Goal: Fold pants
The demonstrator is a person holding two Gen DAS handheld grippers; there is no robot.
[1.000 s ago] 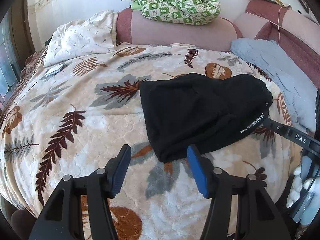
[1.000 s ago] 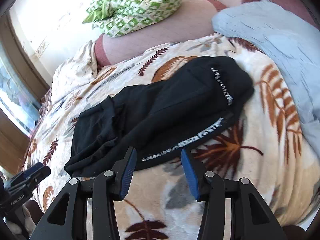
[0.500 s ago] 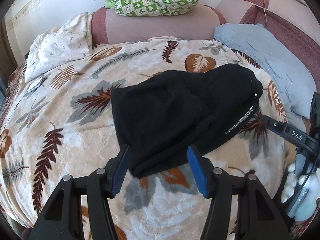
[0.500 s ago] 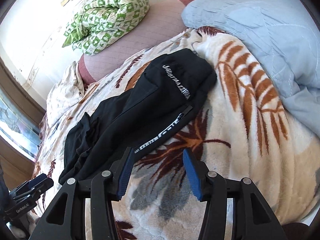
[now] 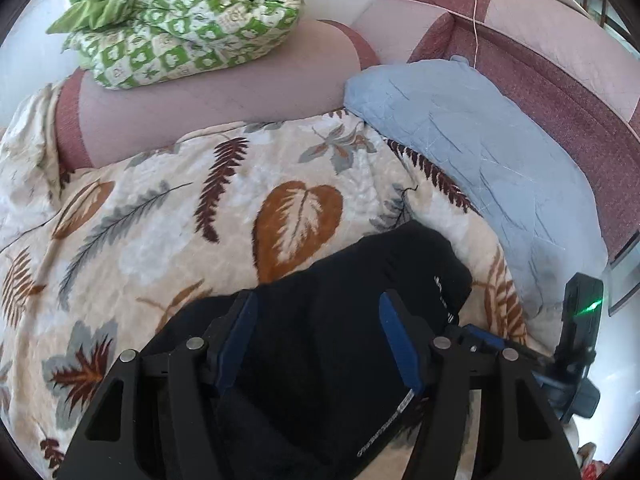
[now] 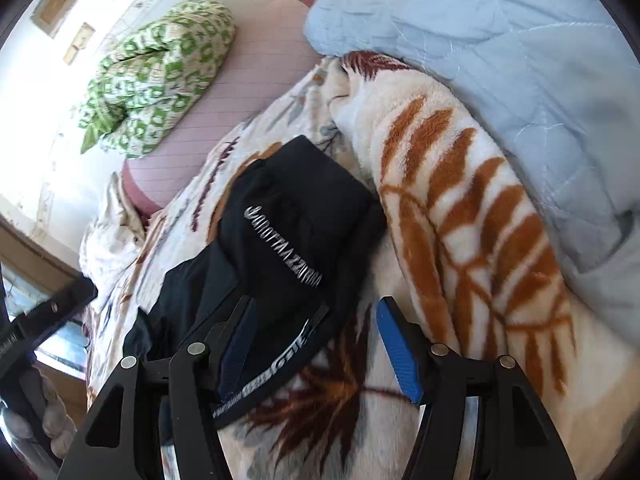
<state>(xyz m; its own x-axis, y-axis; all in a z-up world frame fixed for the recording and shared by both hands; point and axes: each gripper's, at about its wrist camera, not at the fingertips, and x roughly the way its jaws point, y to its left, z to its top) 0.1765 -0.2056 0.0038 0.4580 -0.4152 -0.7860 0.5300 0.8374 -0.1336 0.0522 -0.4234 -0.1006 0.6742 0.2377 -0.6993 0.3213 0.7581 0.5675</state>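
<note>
Black pants point(image 5: 340, 280) lie folded on a leaf-patterned blanket point(image 5: 160, 220), white lettering on the waistband end point(image 6: 296, 208). My left gripper point(image 5: 320, 340) hovers over the pants near that end. Its jaws are opening, with black cloth under and between the blue pads point(image 5: 400, 344), which do not press on it. My right gripper point(image 6: 318, 344) stands at the lettered waistband edge point(image 6: 280, 360). Its jaws are opening too. The left pad point(image 6: 240, 340) is over the band and the right pad is over bare blanket. Neither holds anything.
A pale blue quilt point(image 5: 480, 152) lies on the right, close to the pants' end. A green checked quilt point(image 5: 180, 20) sits on the pink headboard cushion point(image 5: 240, 88) behind. The other gripper's body point(image 5: 580, 320) shows at the right edge.
My left gripper swept right across the bed, from the pants' leg end to over their waistband end. My right gripper rolled and came closer to the waistband. Both pairs of jaws stand wider.
</note>
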